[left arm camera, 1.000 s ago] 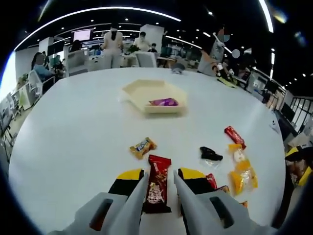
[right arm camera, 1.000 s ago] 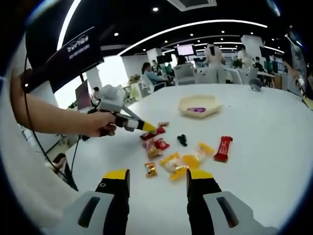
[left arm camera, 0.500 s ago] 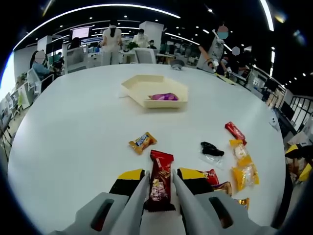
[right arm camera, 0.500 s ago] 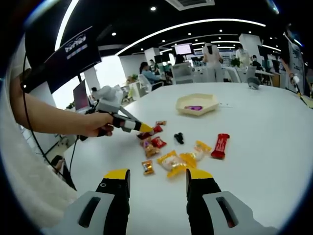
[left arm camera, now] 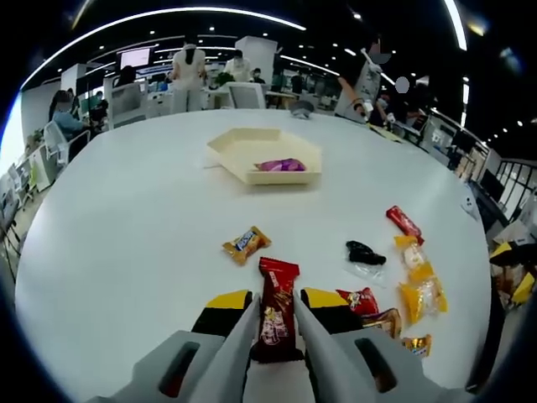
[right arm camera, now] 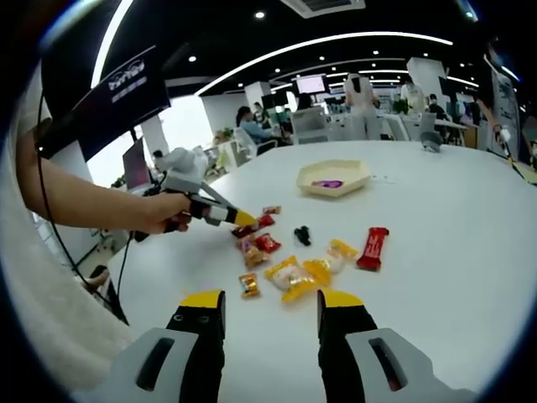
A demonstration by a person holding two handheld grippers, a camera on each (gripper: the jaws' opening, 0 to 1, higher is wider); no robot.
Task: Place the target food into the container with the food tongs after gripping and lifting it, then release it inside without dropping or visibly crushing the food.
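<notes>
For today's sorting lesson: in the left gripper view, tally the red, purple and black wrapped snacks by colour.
Red snacks: 3
Purple snack: 1
Black snack: 1
Total: 5

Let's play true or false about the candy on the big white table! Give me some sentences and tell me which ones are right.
1. The left gripper is squeezing a dark red candy bar. True.
2. The cream tray has nothing in it. False: a purple candy lies inside.
3. The right gripper is holding a yellow snack. False: its jaws are open and hold nothing.
4. A black candy lies on the white table. True.
</notes>
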